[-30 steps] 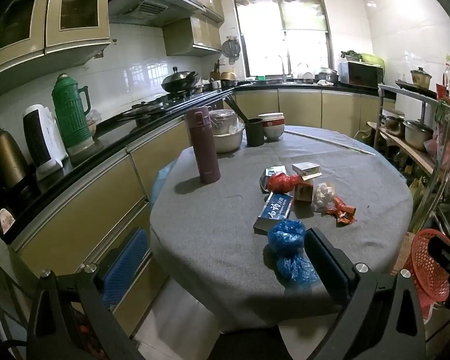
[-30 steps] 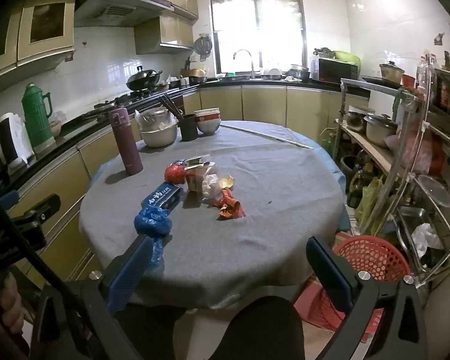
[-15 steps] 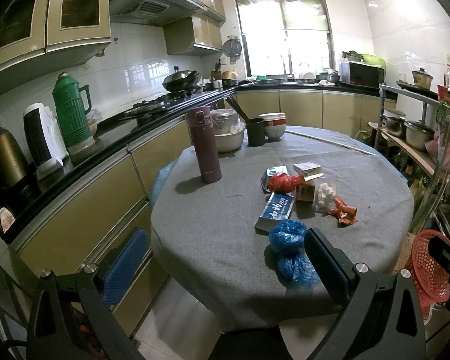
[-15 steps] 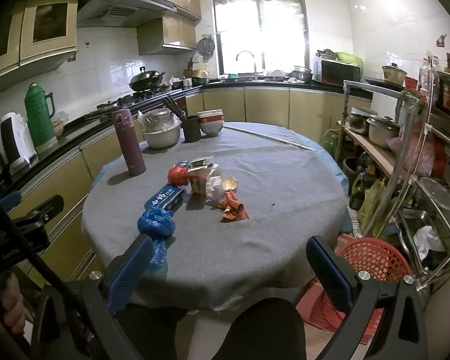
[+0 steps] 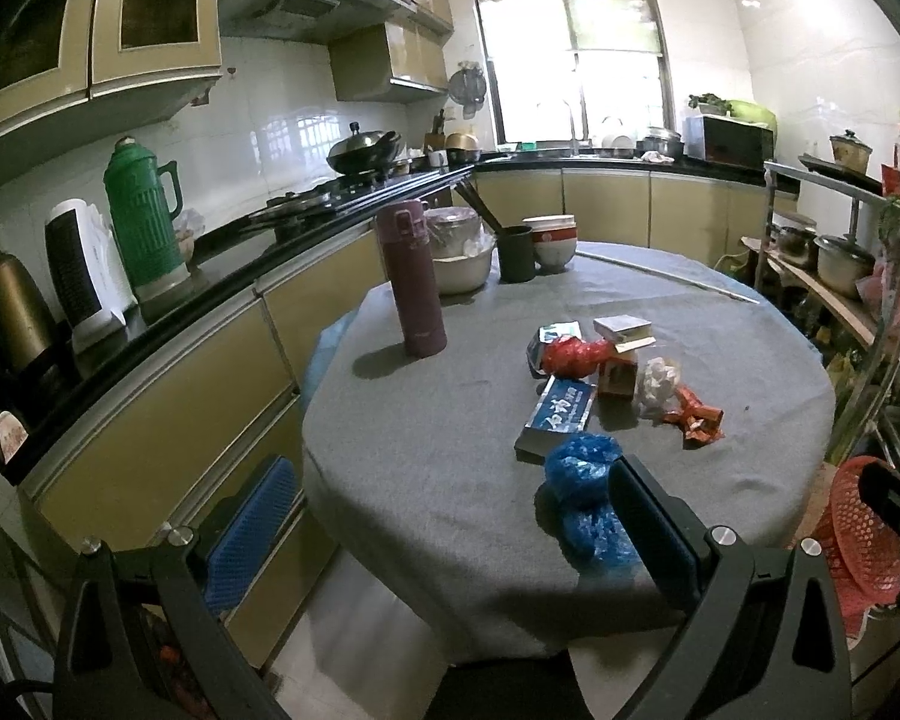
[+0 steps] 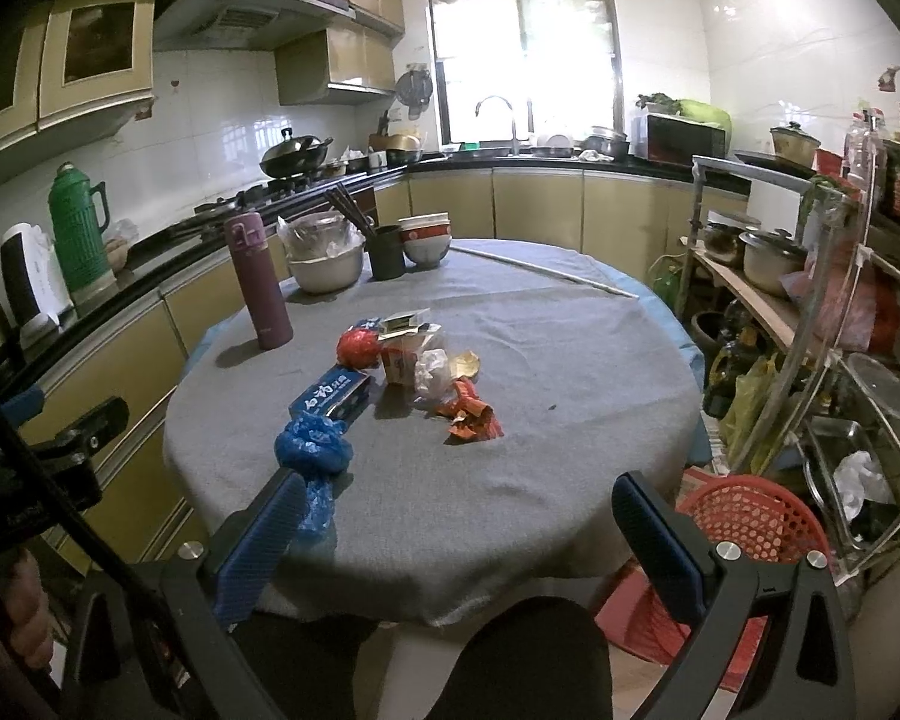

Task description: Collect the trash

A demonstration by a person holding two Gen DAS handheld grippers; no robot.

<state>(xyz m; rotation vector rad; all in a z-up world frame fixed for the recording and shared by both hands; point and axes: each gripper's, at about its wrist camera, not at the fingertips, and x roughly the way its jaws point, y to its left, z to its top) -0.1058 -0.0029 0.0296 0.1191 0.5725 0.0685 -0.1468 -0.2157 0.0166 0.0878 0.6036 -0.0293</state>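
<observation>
Trash lies in a cluster on the round grey-clothed table [image 6: 570,360]: a crumpled blue plastic bag [image 6: 313,450] [image 5: 582,468] nearest me, a flat blue box [image 6: 330,393] [image 5: 558,414], a red ball of wrapping [image 6: 359,347] [image 5: 570,354], small cartons [image 6: 405,354], clear crinkled plastic [image 6: 432,372] and an orange wrapper [image 6: 471,414] [image 5: 693,417]. A red mesh basket [image 6: 750,519] [image 5: 864,534] stands on the floor at the table's right. My left gripper [image 5: 450,528] and right gripper [image 6: 459,546] both hover open before the table's near edge, holding nothing.
Further back on the table stand a maroon flask [image 6: 258,288], a covered bowl [image 6: 324,261], a dark cup with chopsticks [image 6: 385,252] and stacked bowls [image 6: 426,237]. Counters with kettles run along the left; a metal rack [image 6: 822,330] with pots crowds the right.
Both views have drifted slightly closer to the table; the trash and grippers' opening look the same.
</observation>
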